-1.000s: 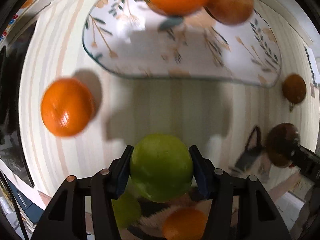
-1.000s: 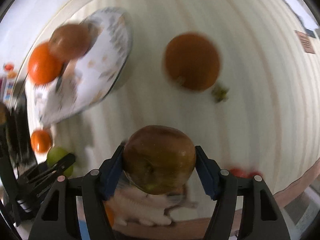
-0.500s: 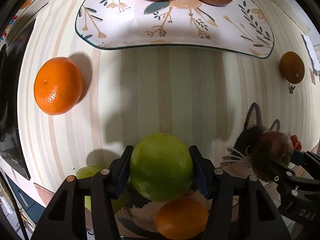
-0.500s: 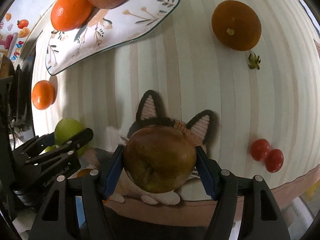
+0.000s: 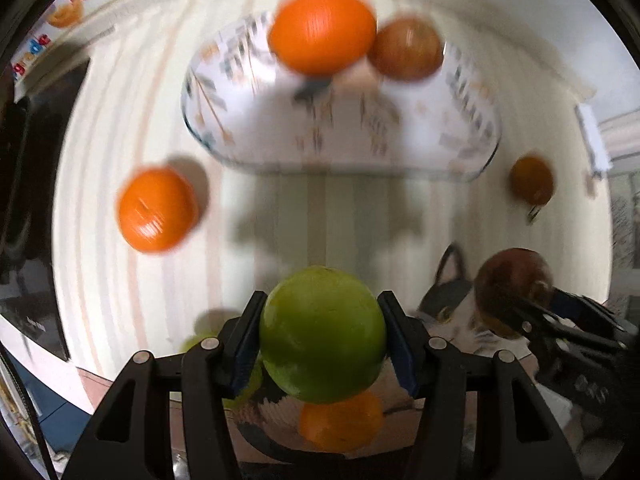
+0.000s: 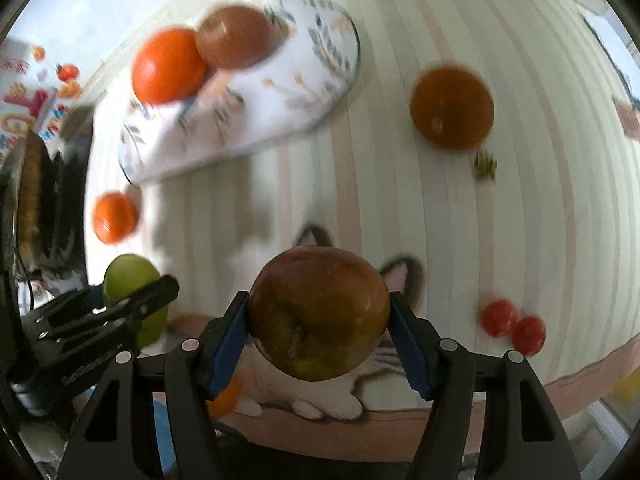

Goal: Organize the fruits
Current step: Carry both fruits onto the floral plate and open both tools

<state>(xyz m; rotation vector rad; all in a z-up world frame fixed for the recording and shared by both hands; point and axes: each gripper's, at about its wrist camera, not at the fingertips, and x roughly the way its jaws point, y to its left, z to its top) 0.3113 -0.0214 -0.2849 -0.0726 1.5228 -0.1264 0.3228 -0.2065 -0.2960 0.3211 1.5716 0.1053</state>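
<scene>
My left gripper (image 5: pixel 322 336) is shut on a green apple (image 5: pixel 322 332), held above the striped tablecloth. My right gripper (image 6: pixel 318 320) is shut on a dark red-brown apple (image 6: pixel 318 312); it also shows in the left wrist view (image 5: pixel 514 284). A floral plate (image 5: pixel 400 136) lies ahead with an orange (image 5: pixel 322 30) and a brown apple (image 5: pixel 406 48) on it. The plate also shows in the right wrist view (image 6: pixel 280 96). The left gripper with its green apple (image 6: pixel 124 276) shows at the left of the right wrist view.
A loose orange (image 5: pixel 158 208) lies left of the plate and a dark orange fruit (image 6: pixel 452 106) to its right, with a small stem piece (image 6: pixel 485 165) beside it. Two cherry tomatoes (image 6: pixel 512 326) lie near the front edge. A cat-shaped mat (image 6: pixel 396 276) lies below both grippers.
Both views have pulled back and tilted up, so the plate and its fruit sit lower and fuller in frame, now blurred by motion. Both grippers still hold their apples.
</scene>
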